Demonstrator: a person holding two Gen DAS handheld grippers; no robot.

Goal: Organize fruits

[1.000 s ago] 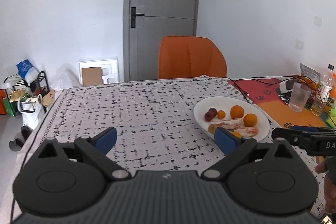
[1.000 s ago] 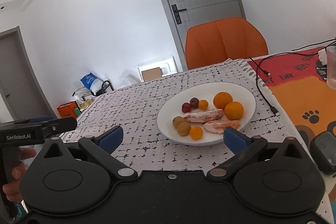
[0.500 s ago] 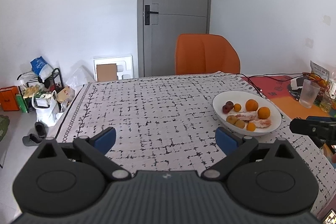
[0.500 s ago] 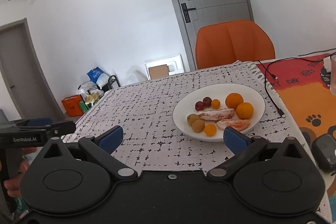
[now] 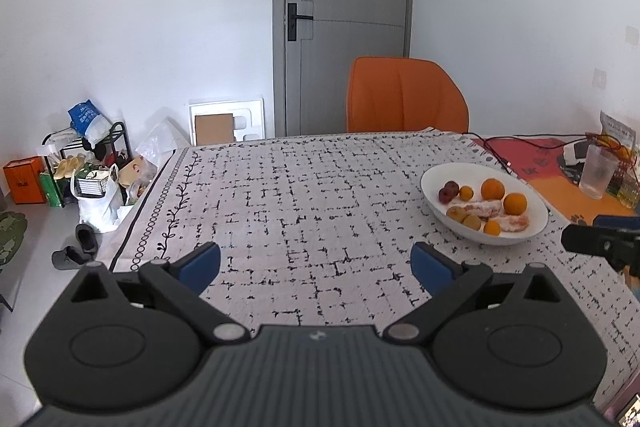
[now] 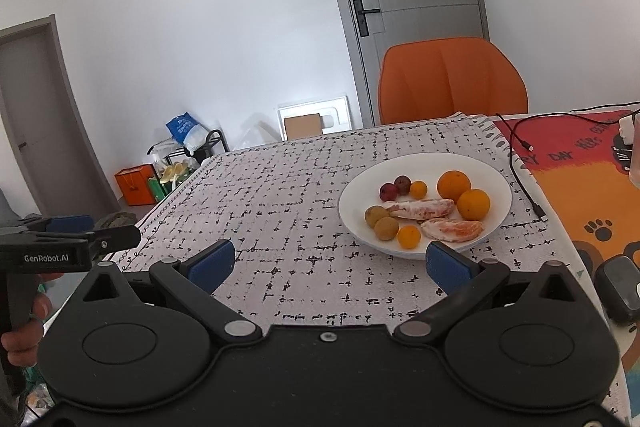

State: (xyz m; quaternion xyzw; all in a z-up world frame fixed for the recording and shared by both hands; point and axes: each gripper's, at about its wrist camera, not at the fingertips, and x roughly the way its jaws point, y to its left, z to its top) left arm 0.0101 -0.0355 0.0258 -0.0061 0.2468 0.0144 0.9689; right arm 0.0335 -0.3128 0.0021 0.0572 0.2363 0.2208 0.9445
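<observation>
on tabletop [image 6: 280, 195]: white plate [image 6: 496, 183], two oranges [image 6: 453, 185], two peeled segments [image 6: 420, 209] lying crosswise, two plums [image 6: 389, 191]; left gripper [image 5: 316, 263] and right gripper [image 6: 326, 261] spread wide, empty.

A home dining room: clothed table [image 5: 304, 195], orange chair [image 5: 406, 95], shoe rack [image 5: 86, 163].

White plate [image 6: 496, 183] showing ahead of the blue-padded jaws, carrying orange, dark red and tan fruits; tablecloth [image 6: 288, 203] beneath showing white, black-flecked.
</observation>
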